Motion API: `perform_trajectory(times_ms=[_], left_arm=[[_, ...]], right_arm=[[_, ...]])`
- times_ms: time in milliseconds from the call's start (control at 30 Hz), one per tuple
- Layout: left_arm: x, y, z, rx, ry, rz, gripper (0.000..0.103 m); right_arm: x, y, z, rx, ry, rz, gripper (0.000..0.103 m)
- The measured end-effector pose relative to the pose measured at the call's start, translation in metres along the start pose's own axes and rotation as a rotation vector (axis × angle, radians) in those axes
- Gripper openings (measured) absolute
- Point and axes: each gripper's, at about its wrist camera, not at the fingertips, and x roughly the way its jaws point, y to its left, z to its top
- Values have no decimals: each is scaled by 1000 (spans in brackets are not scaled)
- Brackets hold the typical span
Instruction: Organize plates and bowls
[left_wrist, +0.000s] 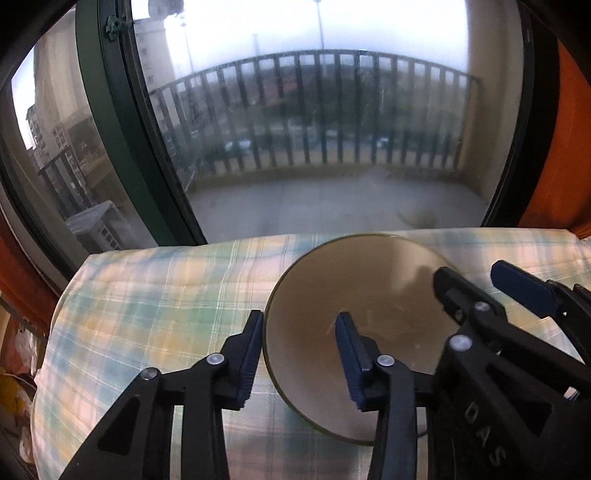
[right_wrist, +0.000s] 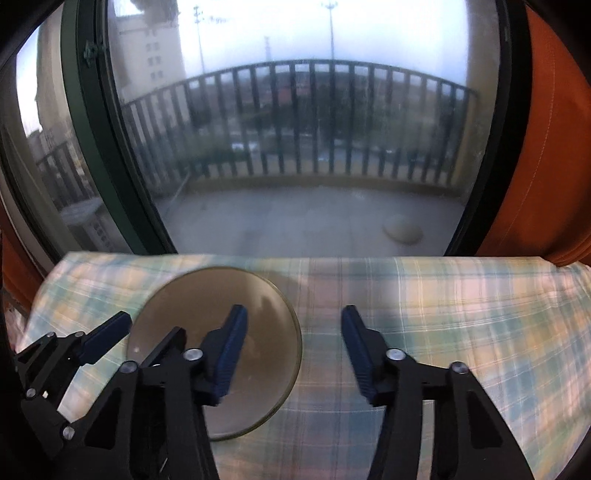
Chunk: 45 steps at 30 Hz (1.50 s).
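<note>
A round olive-tinted glass plate (left_wrist: 369, 295) lies flat on a plaid-covered table (left_wrist: 147, 302). My left gripper (left_wrist: 301, 332) is open and hovers over the plate's left rim, one finger outside it and one over it. My right gripper (right_wrist: 293, 326) is open over the plate's right rim (right_wrist: 207, 314) in the right wrist view. The right gripper also shows at the plate's right side in the left wrist view (left_wrist: 484, 284). The left gripper shows at the lower left of the right wrist view (right_wrist: 107, 332). Neither gripper holds anything.
The plaid cloth (right_wrist: 443, 325) stretches right of the plate. A large window (left_wrist: 314, 129) with a balcony railing stands just behind the table's far edge. Orange curtains (right_wrist: 546, 166) hang on both sides. Bags (left_wrist: 14, 369) sit beyond the table's left edge.
</note>
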Motion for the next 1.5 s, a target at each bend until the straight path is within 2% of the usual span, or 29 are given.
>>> perform_trajectory(times_ms=[133, 267, 467, 700, 1133, 1500], left_arm=[[4, -3, 2, 0, -16, 22, 34], [10, -1, 1, -14, -23, 25, 30], [9, 0, 2, -18, -13, 28, 29], [3, 3, -4, -50, 21, 7, 29], [-50, 4, -11, -56, -29, -2, 29], [-101, 14, -40, -72, -56, -26, 29]], right_arm=[[16, -4, -3, 24, 43, 20, 35], [20, -3, -3, 23, 46, 42, 16], [20, -2, -3, 16, 45, 29, 16], [8, 3, -4, -66, 63, 21, 16], [-43, 10, -5, -102, 37, 10, 16], [-100, 19, -24, -108, 2, -1, 16]])
